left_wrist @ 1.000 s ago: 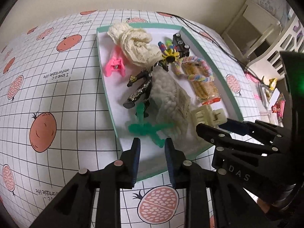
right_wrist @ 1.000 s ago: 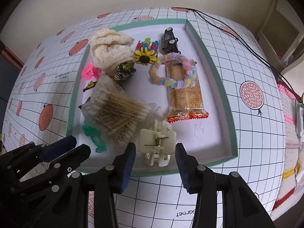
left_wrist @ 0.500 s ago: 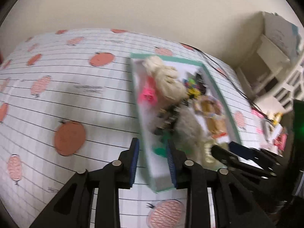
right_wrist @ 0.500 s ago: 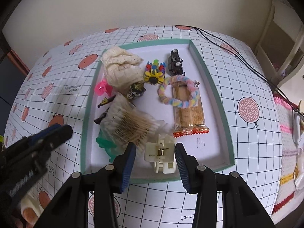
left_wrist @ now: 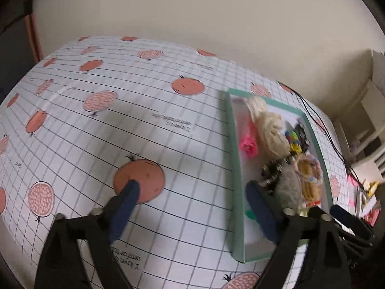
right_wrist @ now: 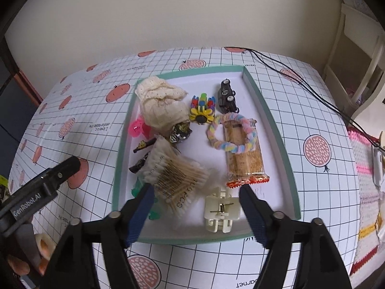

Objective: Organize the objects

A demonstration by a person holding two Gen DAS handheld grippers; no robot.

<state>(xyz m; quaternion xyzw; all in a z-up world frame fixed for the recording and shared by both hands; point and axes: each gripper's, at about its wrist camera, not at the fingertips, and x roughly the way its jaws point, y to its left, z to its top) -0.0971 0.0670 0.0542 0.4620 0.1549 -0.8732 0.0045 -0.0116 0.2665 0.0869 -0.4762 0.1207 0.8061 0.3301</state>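
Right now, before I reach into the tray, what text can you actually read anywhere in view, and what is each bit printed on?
"GenRobot.AI": on the side of the left gripper, right wrist view.
"100 PCS", partly legible: on the cotton swab pack.
"I love c...", upside down: on the tablecloth; the line beneath is blurred.
Biscuit packet print: too small to read.

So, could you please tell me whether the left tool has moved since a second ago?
Yes. The left tool has swung left, off the tray toward open tablecloth, and its jaws have opened.
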